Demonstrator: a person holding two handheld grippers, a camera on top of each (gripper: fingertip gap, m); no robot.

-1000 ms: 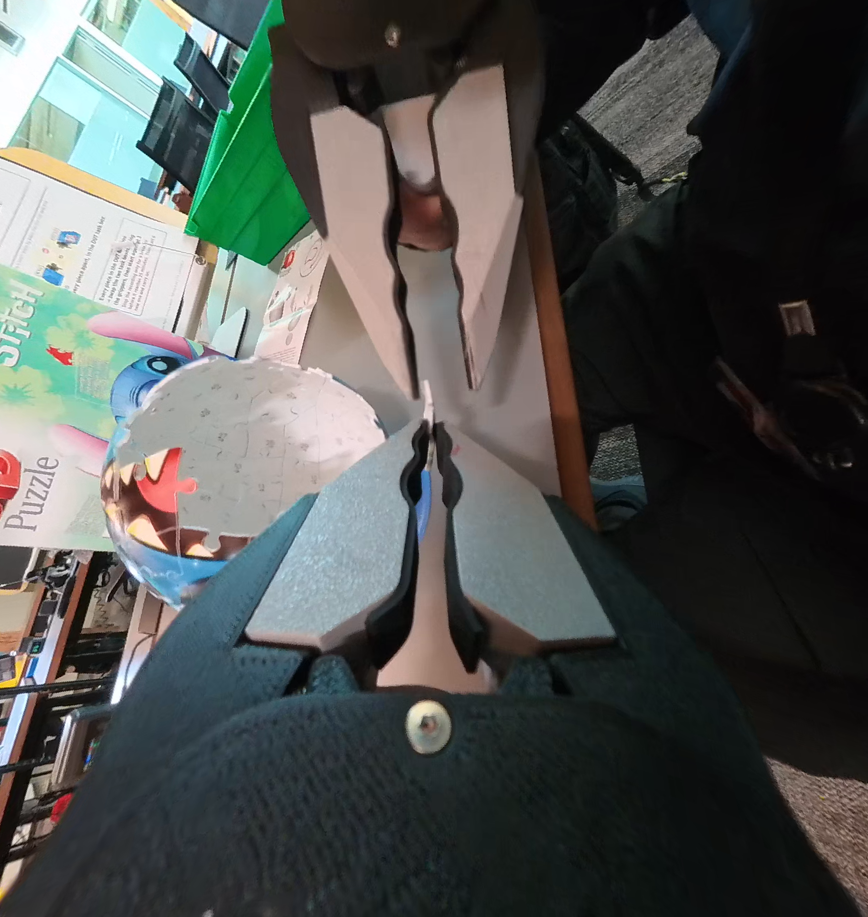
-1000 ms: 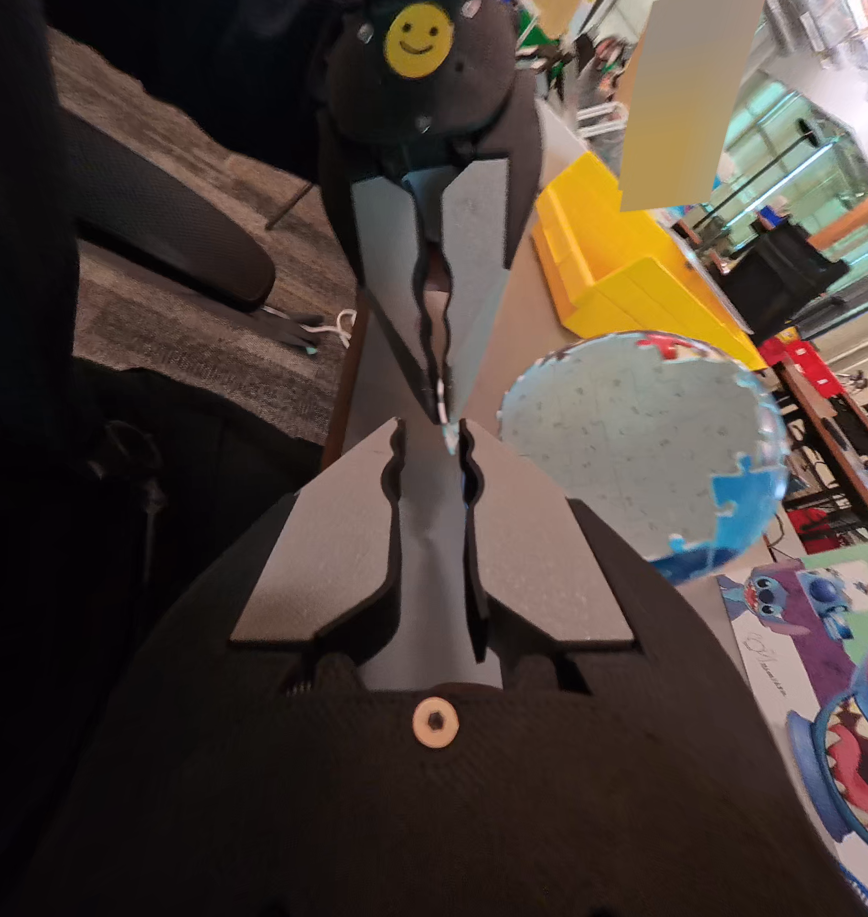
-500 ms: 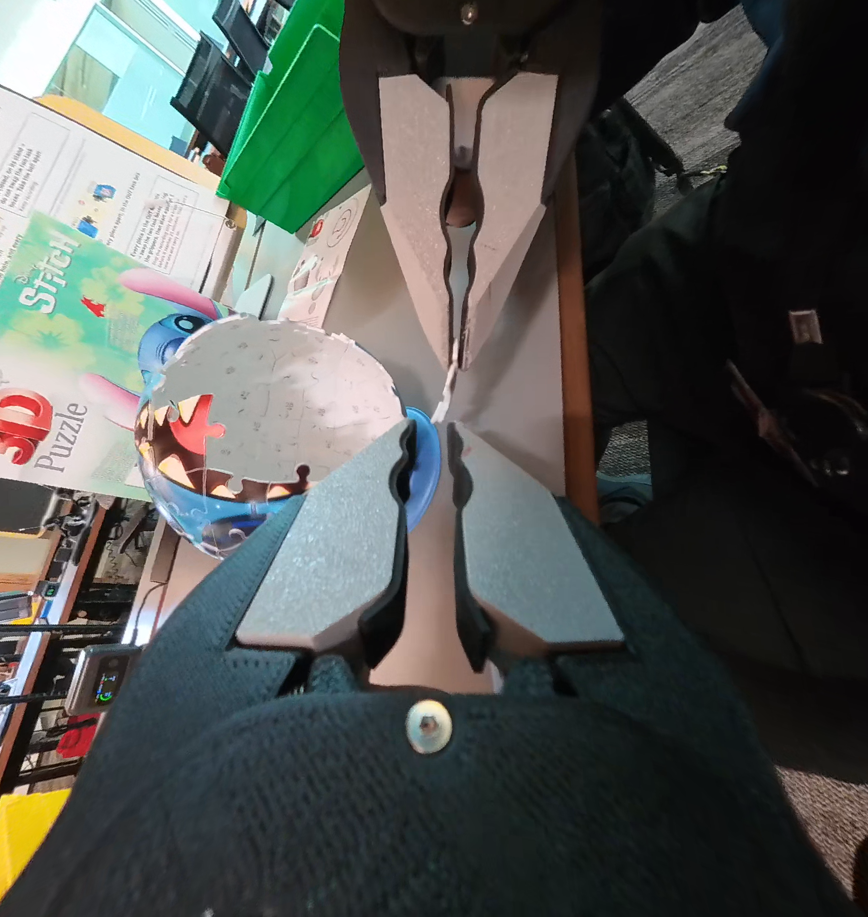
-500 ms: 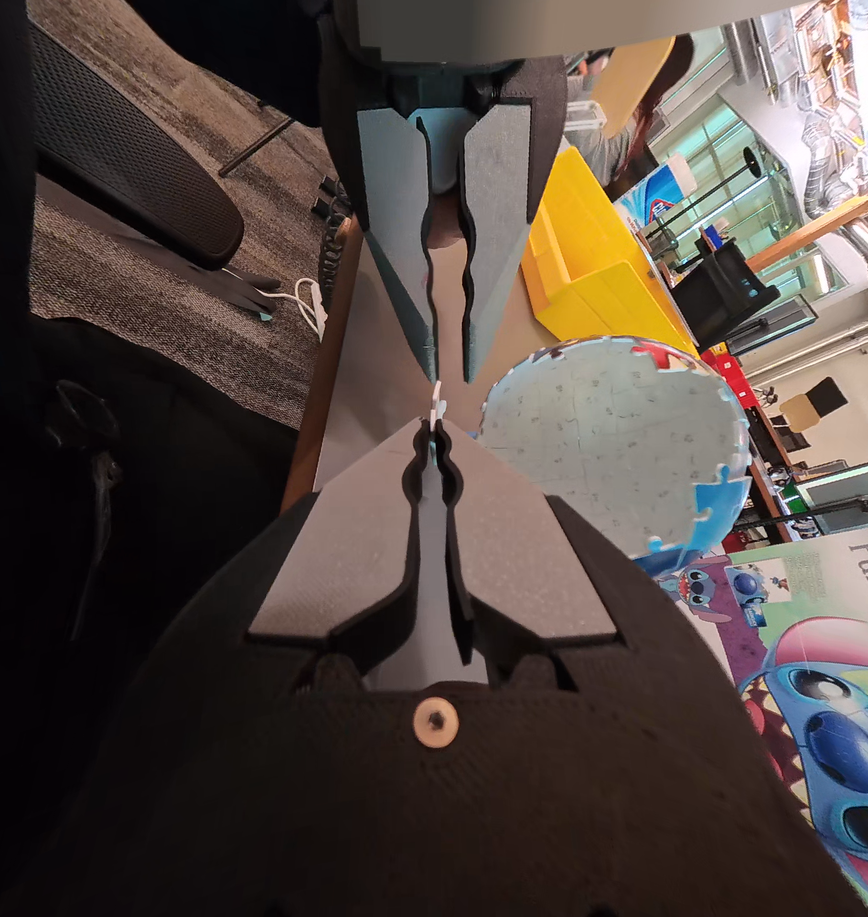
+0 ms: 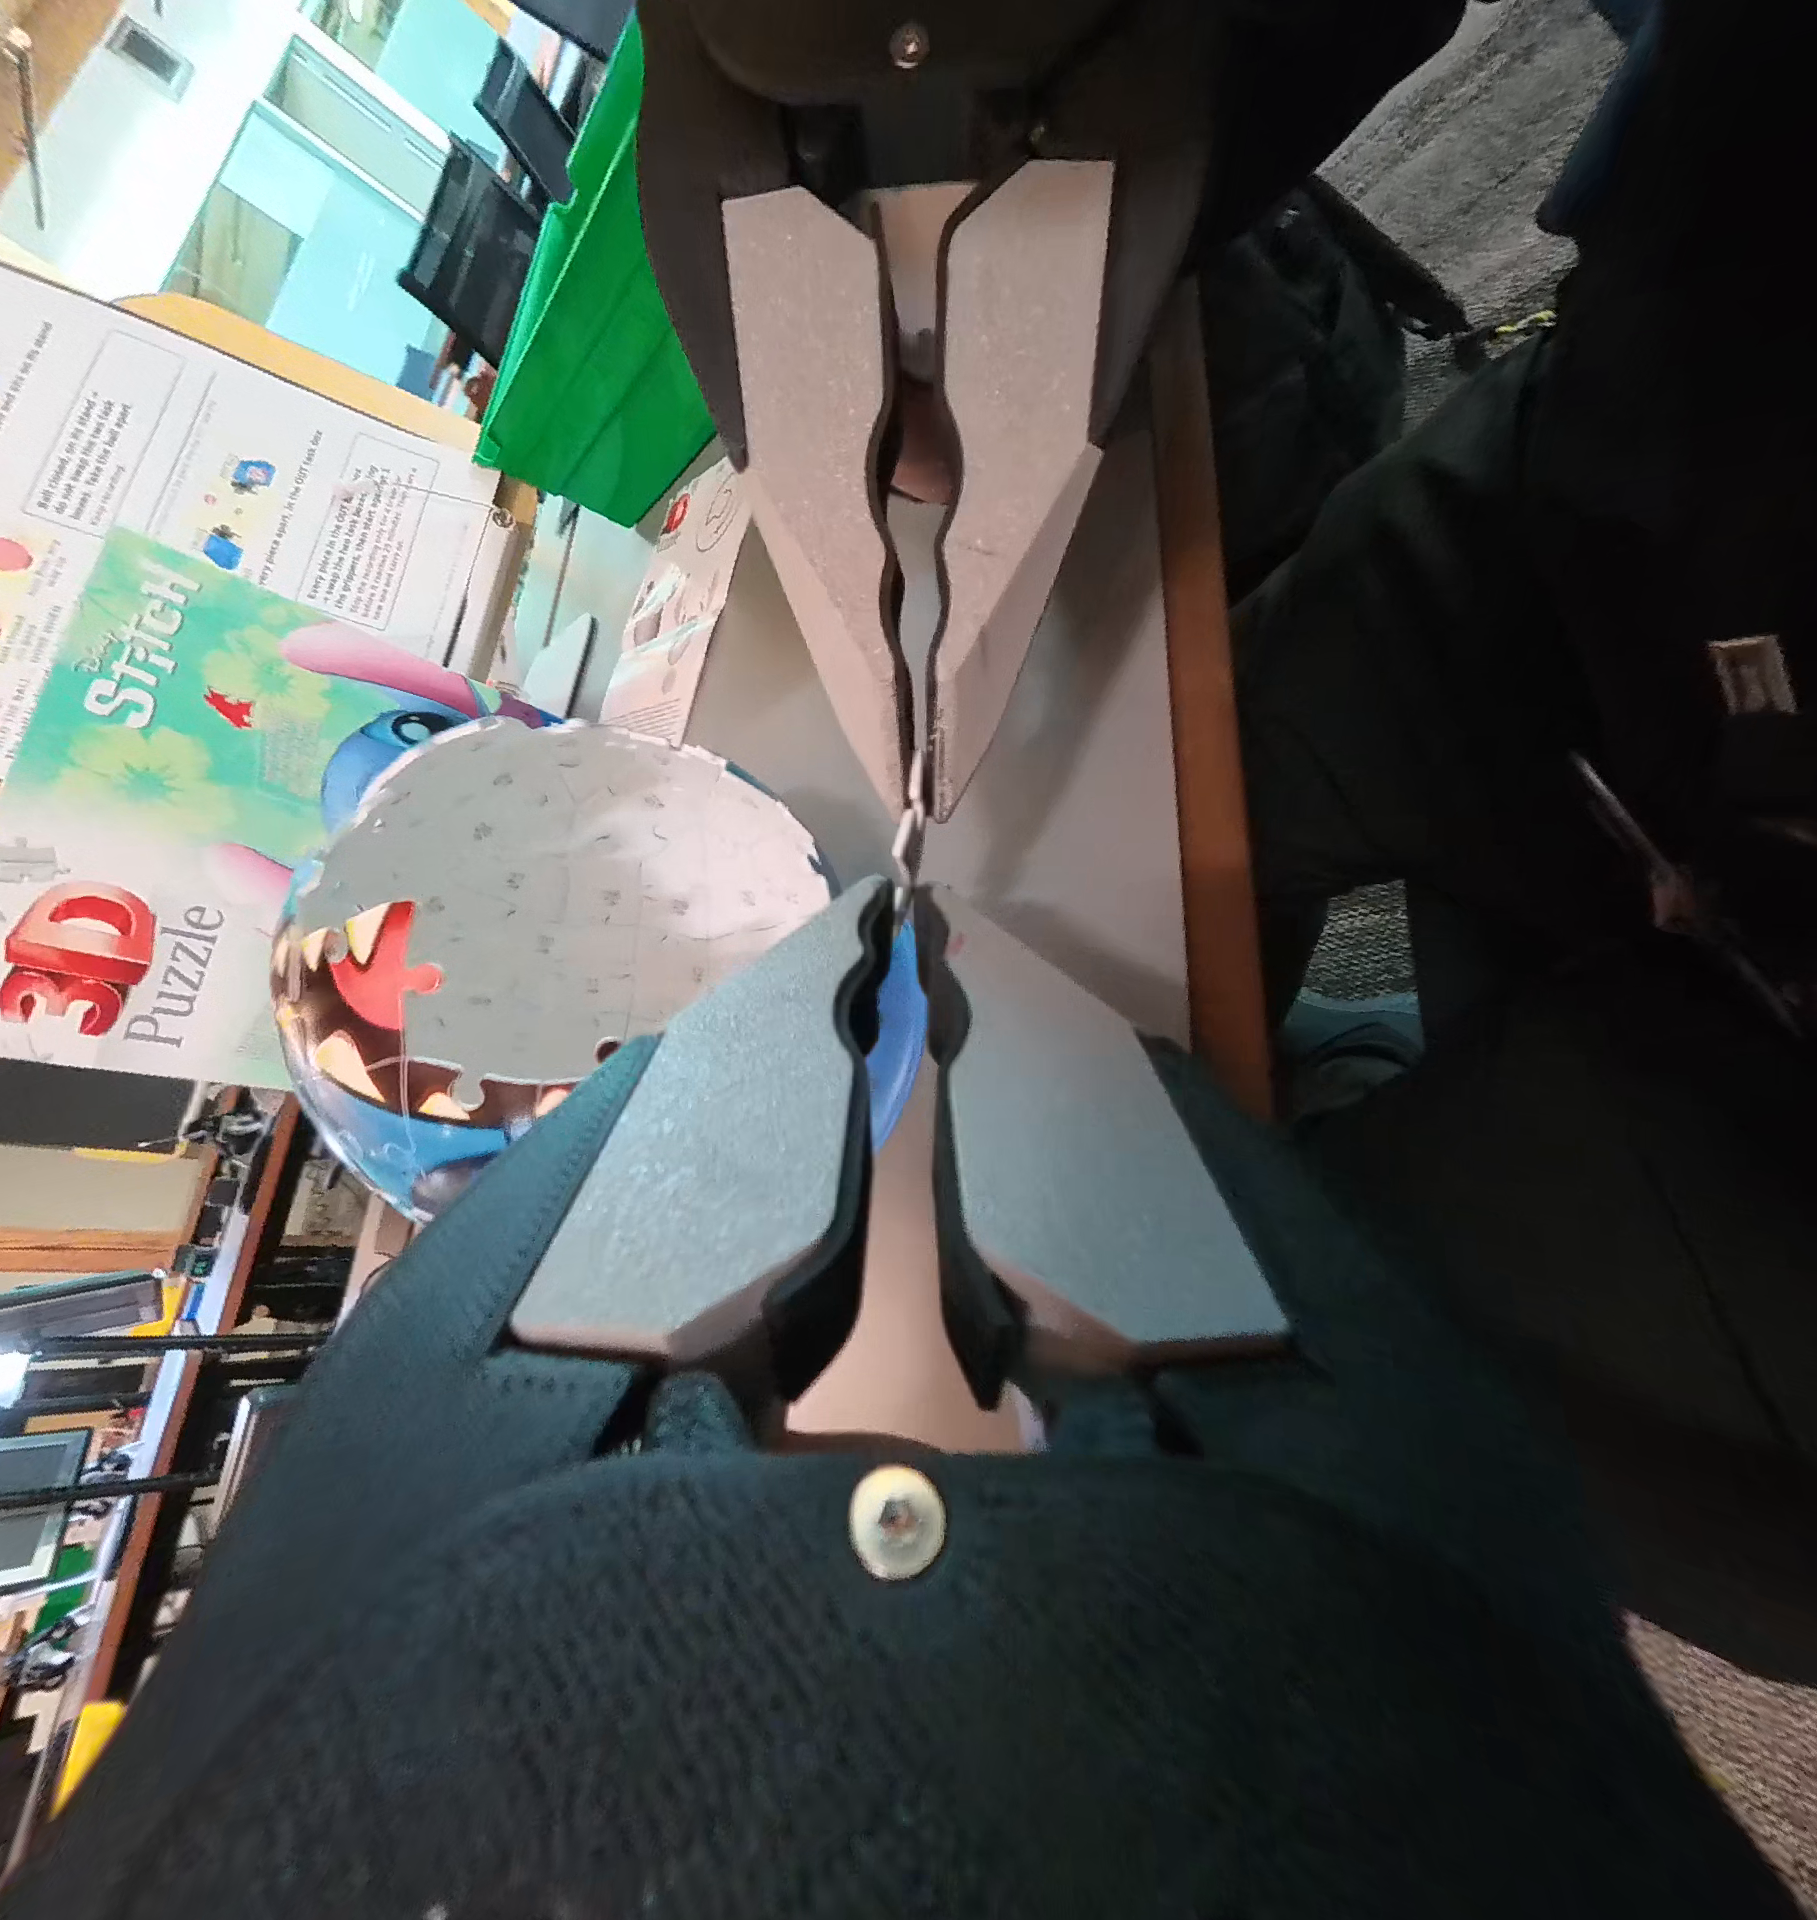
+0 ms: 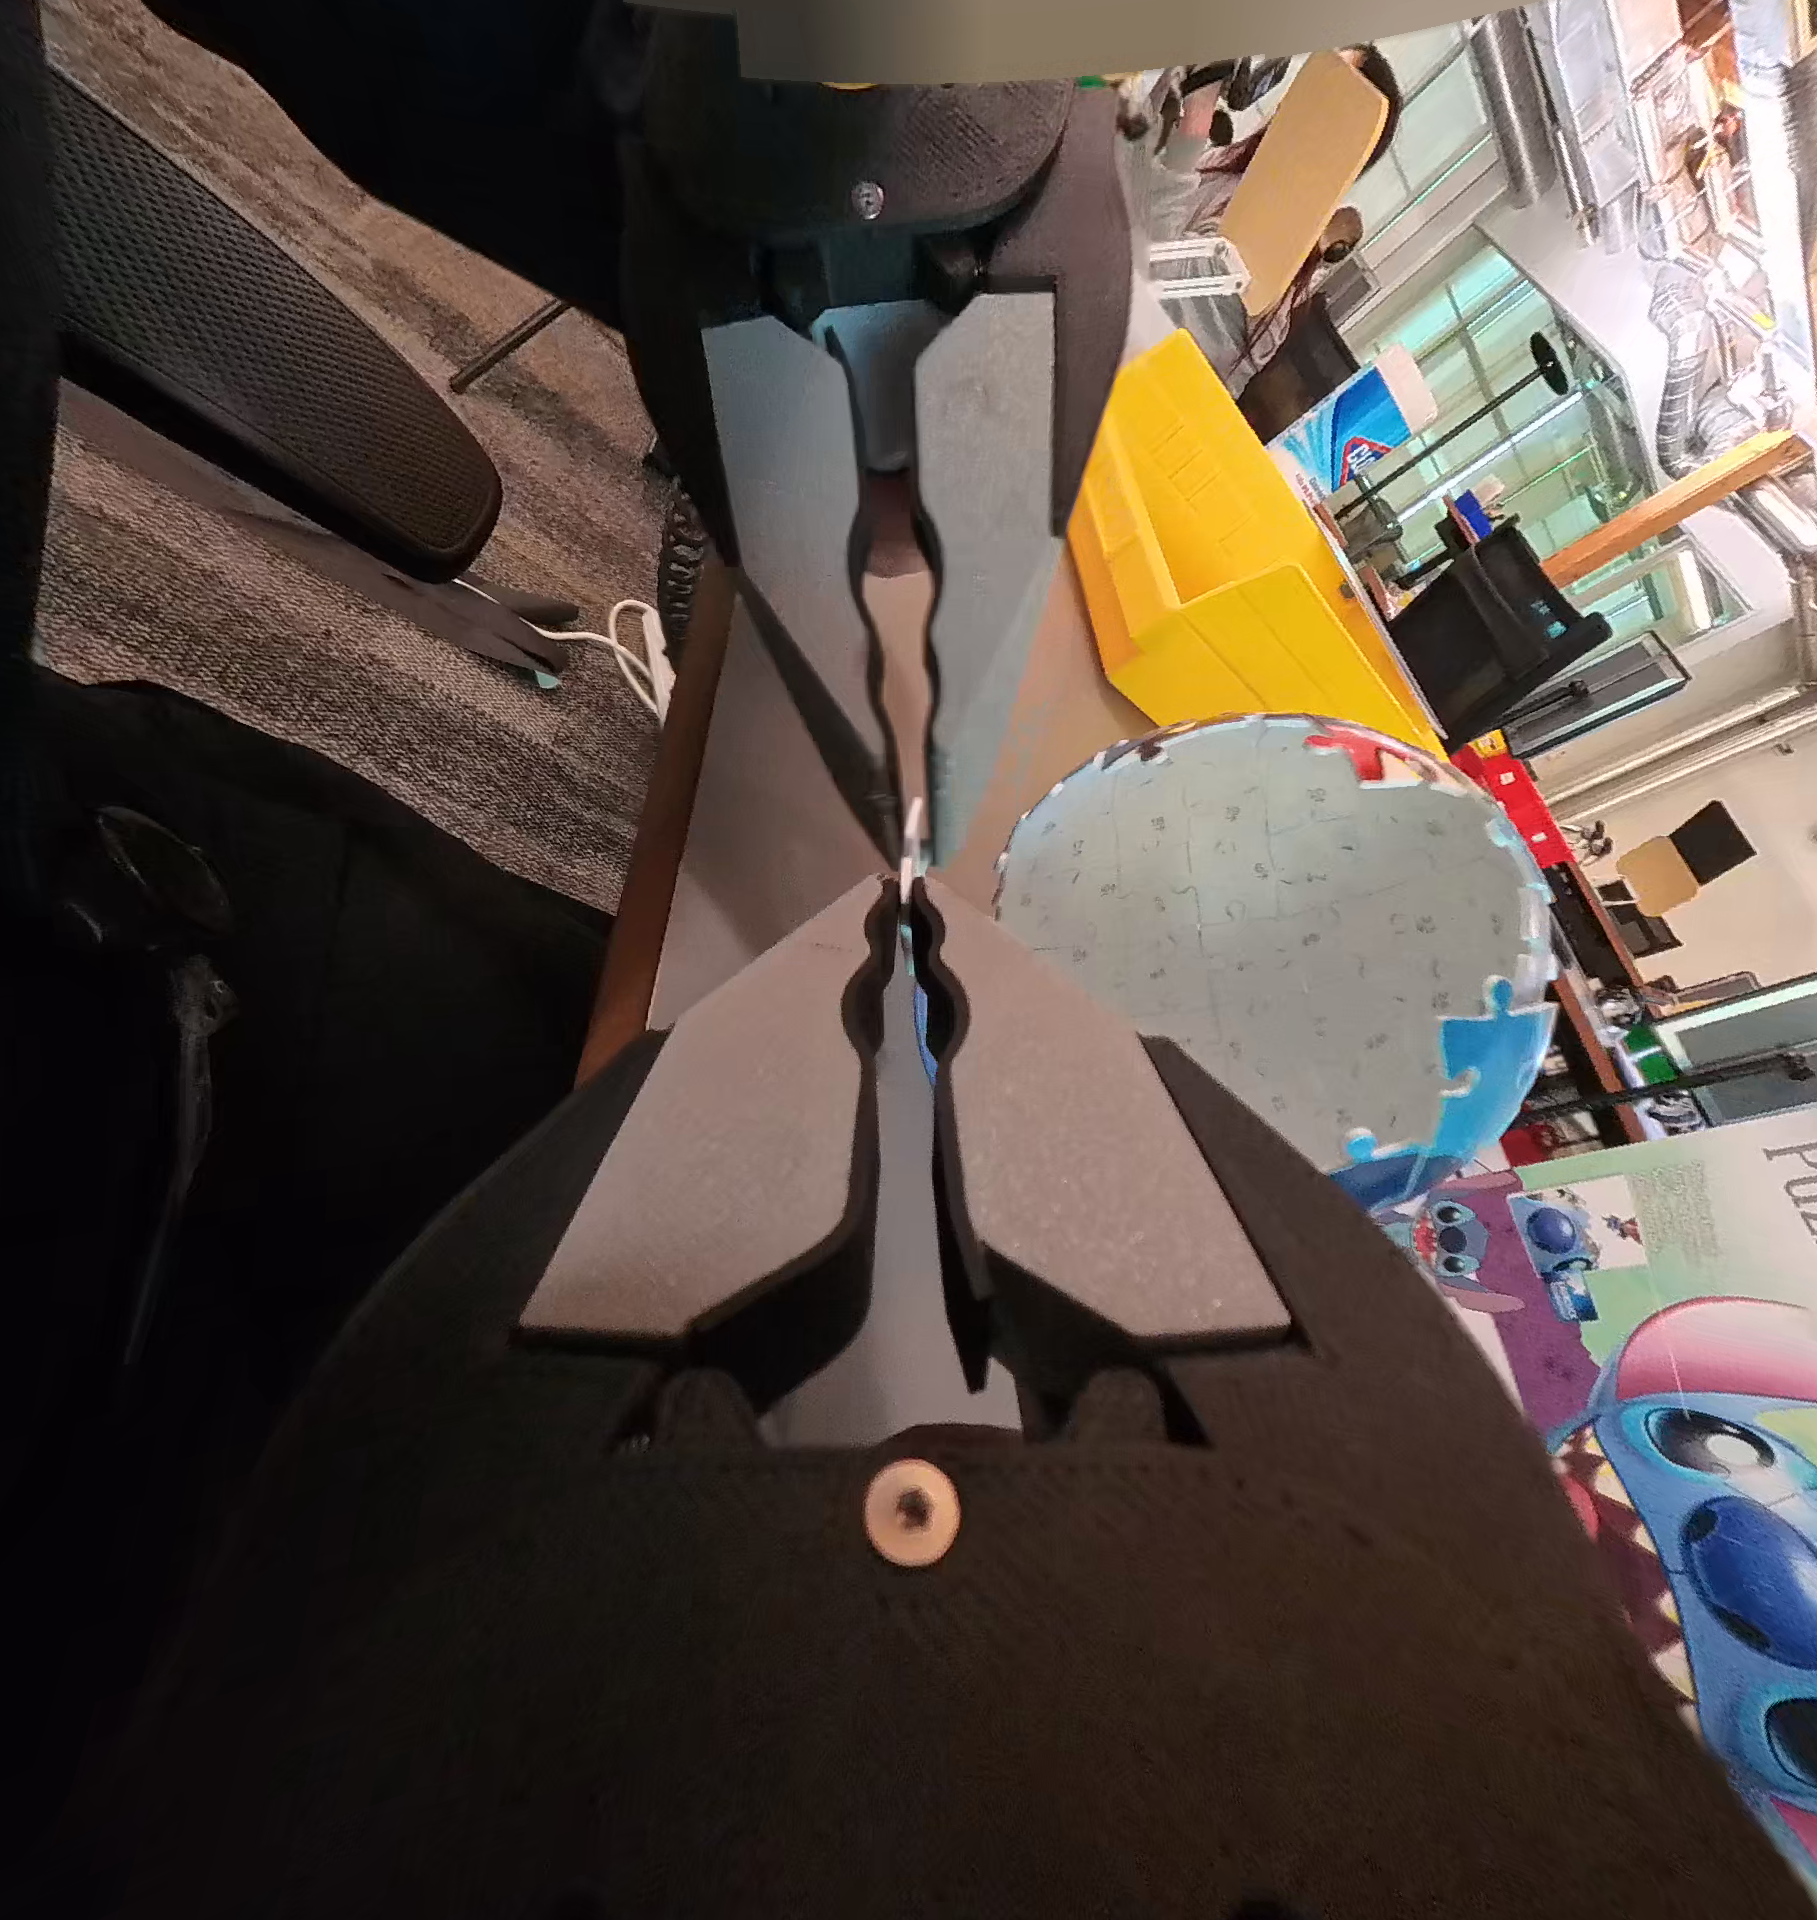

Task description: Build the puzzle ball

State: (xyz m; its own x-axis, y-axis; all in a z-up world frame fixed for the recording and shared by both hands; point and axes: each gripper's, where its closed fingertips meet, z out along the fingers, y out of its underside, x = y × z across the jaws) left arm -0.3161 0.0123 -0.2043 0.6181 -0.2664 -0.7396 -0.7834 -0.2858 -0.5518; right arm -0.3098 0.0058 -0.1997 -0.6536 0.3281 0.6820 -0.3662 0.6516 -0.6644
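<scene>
My left gripper (image 5: pixel 906 896) and my right gripper (image 6: pixel 906 891) face each other tip to tip above the table's near edge. A small pale puzzle piece (image 5: pixel 914 821) is held edge-on between them, and both pairs of fingertips close on it. It also shows in the right wrist view (image 6: pixel 916 831). The right gripper appears at the top of the left wrist view (image 5: pixel 925 795), and the left gripper at the top of the right wrist view (image 6: pixel 914 831). The half-built puzzle ball (image 5: pixel 551 914) rests on the table beside the grippers, its grey inner side up, and shows in the right wrist view too (image 6: pixel 1268 935).
The puzzle box (image 5: pixel 156 748) lies flat beyond the ball (image 6: pixel 1714 1403). A green bin (image 5: pixel 603 312) stands at one end of the table and a yellow bin (image 6: pixel 1216 582) at the other. The table's wooden edge (image 5: pixel 1205 727) runs beside the grippers, with carpet and a chair past it.
A second ago the left gripper held the piece and the right was open. The right gripper then shut on it and the left opened. The left fingers have now closed in on it again.
</scene>
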